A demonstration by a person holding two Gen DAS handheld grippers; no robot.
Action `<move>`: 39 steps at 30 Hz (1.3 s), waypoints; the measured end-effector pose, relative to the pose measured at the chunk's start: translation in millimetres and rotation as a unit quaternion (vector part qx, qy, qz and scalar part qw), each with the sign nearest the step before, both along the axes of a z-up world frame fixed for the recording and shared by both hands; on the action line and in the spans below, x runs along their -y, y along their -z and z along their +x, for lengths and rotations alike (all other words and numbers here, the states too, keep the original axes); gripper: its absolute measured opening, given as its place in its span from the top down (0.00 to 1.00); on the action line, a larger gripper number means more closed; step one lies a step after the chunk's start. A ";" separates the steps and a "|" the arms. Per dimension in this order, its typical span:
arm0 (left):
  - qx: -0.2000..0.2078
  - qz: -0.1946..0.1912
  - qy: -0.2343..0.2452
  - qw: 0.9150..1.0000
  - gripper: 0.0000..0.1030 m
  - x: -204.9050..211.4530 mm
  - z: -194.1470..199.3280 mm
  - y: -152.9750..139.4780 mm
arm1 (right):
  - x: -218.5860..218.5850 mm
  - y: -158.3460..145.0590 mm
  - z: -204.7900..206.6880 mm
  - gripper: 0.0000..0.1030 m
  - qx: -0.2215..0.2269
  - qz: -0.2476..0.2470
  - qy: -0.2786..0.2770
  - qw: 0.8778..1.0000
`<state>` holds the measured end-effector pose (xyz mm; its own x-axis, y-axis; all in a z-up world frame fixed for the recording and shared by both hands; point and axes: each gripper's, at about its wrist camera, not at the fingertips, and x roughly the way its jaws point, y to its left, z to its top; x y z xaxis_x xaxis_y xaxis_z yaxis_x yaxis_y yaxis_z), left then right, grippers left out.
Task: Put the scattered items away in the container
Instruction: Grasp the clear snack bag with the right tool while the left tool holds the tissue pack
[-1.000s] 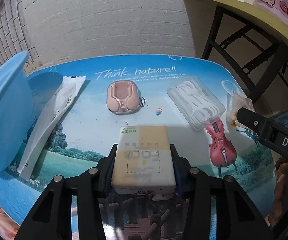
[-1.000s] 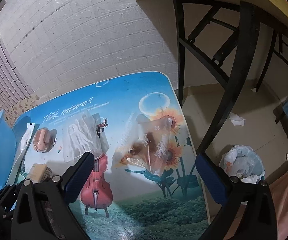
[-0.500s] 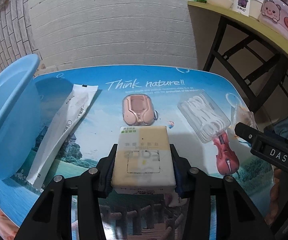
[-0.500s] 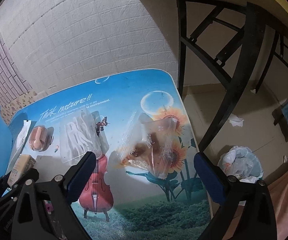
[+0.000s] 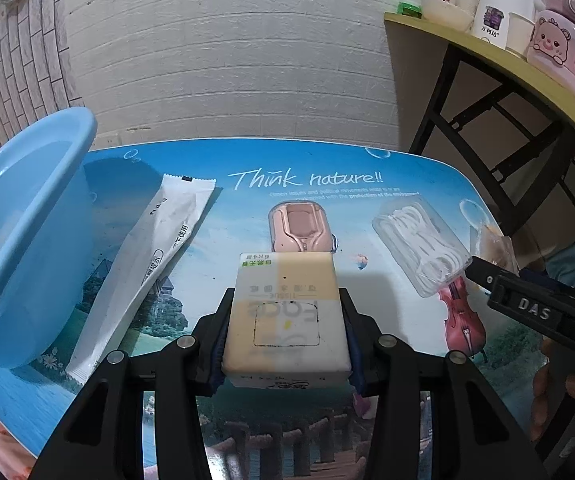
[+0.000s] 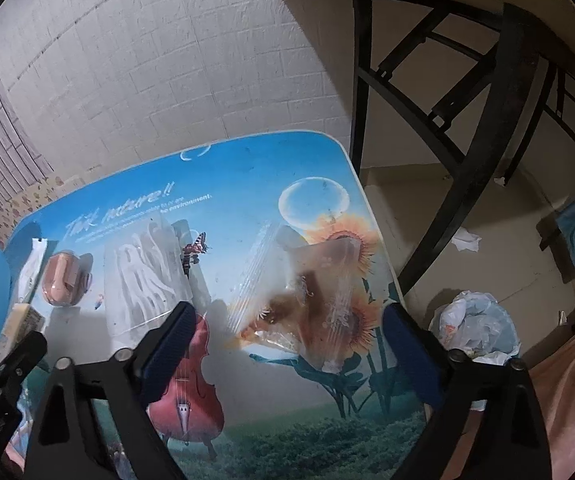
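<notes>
My left gripper [image 5: 285, 312] is shut on a cream tissue pack [image 5: 285, 316], held above the picture-printed table [image 5: 387, 280]. At the left edge stands the blue plastic basin [image 5: 23, 240], tilted toward me. On the table lie a long white sachet [image 5: 143, 264], a pink earbud case [image 5: 301, 228] and a clear box of white floss picks [image 5: 423, 248]. My right gripper [image 6: 287, 320] hovers over a clear zip bag with brown contents [image 6: 307, 300]; its jaws are closing, wide apart, with the bag lying between and below them, untouched.
A black-framed shelf [image 5: 499, 52] with cups and bowls stands at the right, its legs [image 6: 447, 184] beside the table's right edge. A crumpled plastic bag [image 6: 475, 328] and paper scraps lie on the floor. A white brick wall backs the table.
The left gripper has lifted and drawn back with the tissue pack, bringing more of the basin into view. The right gripper's fingers have narrowed slightly over the zip bag.
</notes>
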<state>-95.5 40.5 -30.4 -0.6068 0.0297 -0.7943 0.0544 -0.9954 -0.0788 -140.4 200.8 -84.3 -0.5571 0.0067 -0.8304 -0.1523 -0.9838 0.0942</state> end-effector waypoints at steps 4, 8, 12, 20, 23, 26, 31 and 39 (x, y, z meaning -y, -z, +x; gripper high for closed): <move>-0.003 0.001 -0.001 1.000 0.57 3.6 0.0 -0.6 | 2.4 0.7 -3.8 0.14 0.001 0.016 0.002 1.000; -0.002 0.004 -0.002 1.000 0.57 6.3 -0.8 0.1 | 5.6 1.4 -3.9 0.25 0.000 0.047 -0.004 0.999; 0.000 0.006 -0.003 1.000 0.57 6.3 0.0 0.0 | 5.2 0.9 -1.0 0.38 -0.008 0.050 -0.009 0.999; -0.007 0.010 -0.004 1.000 0.57 9.9 4.7 -6.4 | 4.5 -3.1 2.1 0.78 -0.012 0.028 -0.014 0.999; -0.012 0.010 -0.004 1.000 0.57 10.5 6.6 -9.9 | 5.9 -5.0 4.6 0.83 -0.015 0.019 -0.016 1.000; -0.016 0.011 -0.004 1.000 0.57 11.4 8.2 -13.4 | 6.3 -10.8 8.2 0.88 -0.022 0.008 -0.018 1.000; -0.023 0.014 -0.003 1.000 0.57 13.6 11.7 -20.9 | 7.9 -19.2 13.6 0.90 -0.028 -0.007 -0.024 0.999; -0.038 0.017 -0.008 0.999 0.57 22.4 19.5 -34.6 | 12.3 -32.3 23.7 0.91 -0.037 -0.027 -0.028 0.999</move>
